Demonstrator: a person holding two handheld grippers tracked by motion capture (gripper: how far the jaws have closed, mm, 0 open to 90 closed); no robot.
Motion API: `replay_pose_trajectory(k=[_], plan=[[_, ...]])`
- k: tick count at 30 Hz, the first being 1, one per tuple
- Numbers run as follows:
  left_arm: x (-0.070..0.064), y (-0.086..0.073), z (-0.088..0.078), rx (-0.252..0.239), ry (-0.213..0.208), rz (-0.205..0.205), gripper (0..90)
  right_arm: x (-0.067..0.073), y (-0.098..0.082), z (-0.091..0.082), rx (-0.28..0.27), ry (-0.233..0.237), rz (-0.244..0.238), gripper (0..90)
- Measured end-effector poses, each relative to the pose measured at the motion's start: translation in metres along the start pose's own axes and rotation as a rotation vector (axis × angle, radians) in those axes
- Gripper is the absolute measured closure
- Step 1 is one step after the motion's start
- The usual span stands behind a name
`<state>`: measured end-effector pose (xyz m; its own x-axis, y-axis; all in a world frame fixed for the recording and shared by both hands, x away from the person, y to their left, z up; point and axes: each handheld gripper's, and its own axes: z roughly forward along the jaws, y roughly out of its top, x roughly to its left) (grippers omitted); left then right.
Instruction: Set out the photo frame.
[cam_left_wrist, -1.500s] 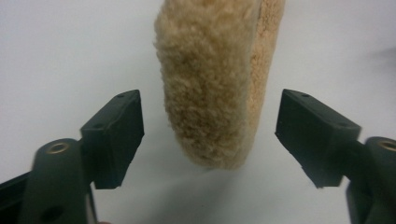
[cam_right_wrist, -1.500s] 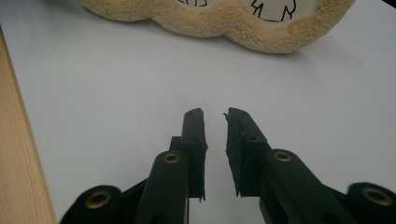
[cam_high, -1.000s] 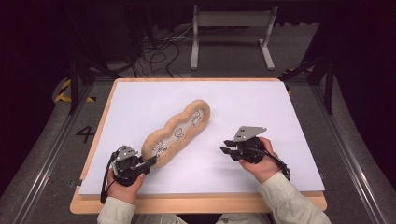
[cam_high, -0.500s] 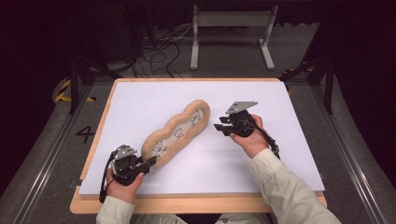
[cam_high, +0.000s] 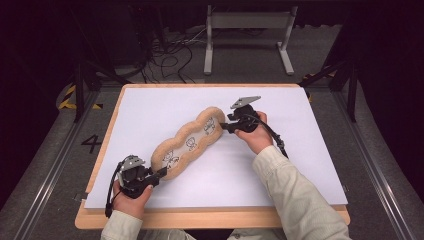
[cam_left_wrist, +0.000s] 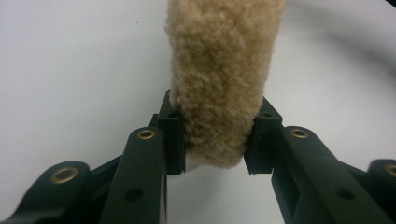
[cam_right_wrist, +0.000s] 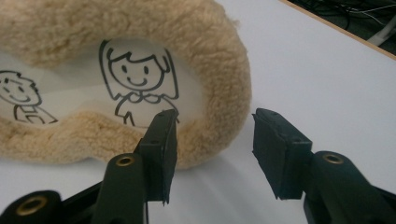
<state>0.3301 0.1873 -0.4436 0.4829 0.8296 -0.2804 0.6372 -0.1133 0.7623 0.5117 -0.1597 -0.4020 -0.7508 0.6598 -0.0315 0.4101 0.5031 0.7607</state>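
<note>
- High view: left gripper (cam_high: 161, 173) clamps the fleecy cushion (cam_high: 190, 143) near the tabletop's (cam_high: 310, 165) front-left corner.
- Right gripper (cam_right_wrist: 212, 154), jaws parted, straddles its far end; closing shallow risks the fleece slipping out.

Your sleeves: pale khaki-beige, long, cuffed at the wrist, right sleeve (cam_high: 295, 200) creased along the forearm. Your left gripper (cam_high: 161, 172): black body, small grey plate on top, black cable looping down beside your wrist. Your right gripper (cam_high: 223, 127): black, with a grey three-cornered plate raised above it and a black cable trailing along your forearm. In the gripper views, matte black jaw arms with brass-coloured rivets and blocky pads (cam_right_wrist: 161, 140).
</note>
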Motion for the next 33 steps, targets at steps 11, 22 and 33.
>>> replay_pose_trajectory(k=[11,22,33], plan=[[0.002,0.001,0.0,0.006,-0.017,-0.008,66.0,-0.014,0.006,0.021,-0.022,0.071,0.016,54.7],[0.003,0.002,0.001,0.013,-0.026,-0.004,66.4,-0.017,0.008,0.021,-0.002,0.062,-0.019,71.2],[-0.005,0.015,0.003,0.007,-0.045,0.024,66.4,-0.013,-0.002,-0.014,-0.007,-0.005,-0.006,71.0]])
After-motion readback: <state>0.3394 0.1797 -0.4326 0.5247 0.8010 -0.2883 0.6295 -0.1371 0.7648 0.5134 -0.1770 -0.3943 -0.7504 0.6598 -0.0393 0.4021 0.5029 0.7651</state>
